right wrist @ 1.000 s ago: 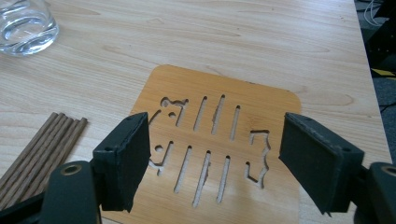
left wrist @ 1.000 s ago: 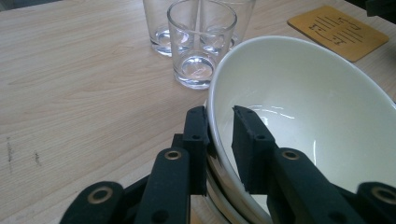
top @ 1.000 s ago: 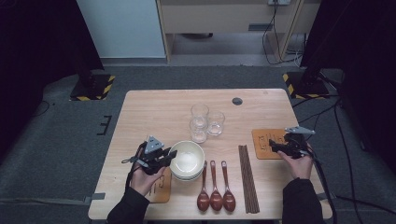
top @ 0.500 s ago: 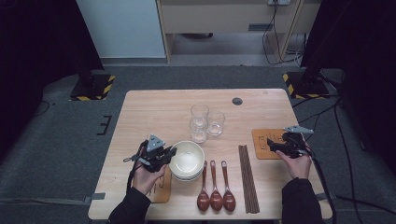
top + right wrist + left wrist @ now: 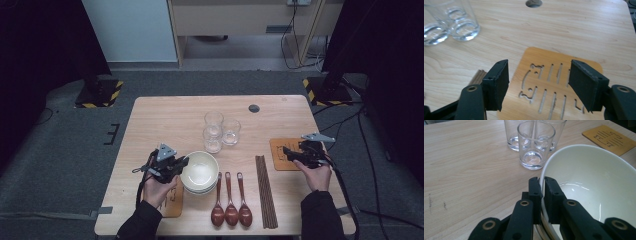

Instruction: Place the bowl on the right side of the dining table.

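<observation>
Left gripper (image 5: 542,185) newly clamped on bowl rim (image 5: 574,148)

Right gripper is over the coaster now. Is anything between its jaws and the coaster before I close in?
Nothing visible. The right gripper hangs over the wooden coaster with jaws spread and only bare coaster between them; they have just been closing a little. The chopsticks lie beside the coaster, the glasses farther off. The left gripper is clamped on the bowl rim.
</observation>
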Demonstrator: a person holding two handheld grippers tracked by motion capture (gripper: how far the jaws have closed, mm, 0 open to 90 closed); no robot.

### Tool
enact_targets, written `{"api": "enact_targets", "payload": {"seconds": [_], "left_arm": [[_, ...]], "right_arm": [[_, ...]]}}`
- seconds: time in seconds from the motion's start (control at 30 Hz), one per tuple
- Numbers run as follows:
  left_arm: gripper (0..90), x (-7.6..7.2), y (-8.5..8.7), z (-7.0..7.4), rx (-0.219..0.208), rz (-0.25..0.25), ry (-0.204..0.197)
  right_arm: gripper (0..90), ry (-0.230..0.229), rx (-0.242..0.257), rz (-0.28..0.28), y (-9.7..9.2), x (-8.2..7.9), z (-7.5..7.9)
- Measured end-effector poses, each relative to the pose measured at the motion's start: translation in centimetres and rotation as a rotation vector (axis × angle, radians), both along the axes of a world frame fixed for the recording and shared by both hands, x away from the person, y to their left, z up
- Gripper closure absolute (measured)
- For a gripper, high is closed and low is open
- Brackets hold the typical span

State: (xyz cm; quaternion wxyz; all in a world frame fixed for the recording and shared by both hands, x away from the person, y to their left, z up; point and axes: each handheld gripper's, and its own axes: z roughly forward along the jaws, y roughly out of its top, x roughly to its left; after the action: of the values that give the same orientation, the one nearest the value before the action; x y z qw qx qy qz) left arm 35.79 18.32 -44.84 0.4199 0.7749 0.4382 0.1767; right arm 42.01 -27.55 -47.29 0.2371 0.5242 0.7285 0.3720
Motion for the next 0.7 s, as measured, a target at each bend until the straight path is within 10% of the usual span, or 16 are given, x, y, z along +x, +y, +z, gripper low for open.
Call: {"api": "enact_targets", "payload": {"seconds": [0.7], "left_arm": [[84.0,0.0,0.3,-0.1,-0.031,-0.004,0.007]], "right_arm": [[47.0,-0.066,0.129,0.229,5.8,-1.2,3.6]]}}
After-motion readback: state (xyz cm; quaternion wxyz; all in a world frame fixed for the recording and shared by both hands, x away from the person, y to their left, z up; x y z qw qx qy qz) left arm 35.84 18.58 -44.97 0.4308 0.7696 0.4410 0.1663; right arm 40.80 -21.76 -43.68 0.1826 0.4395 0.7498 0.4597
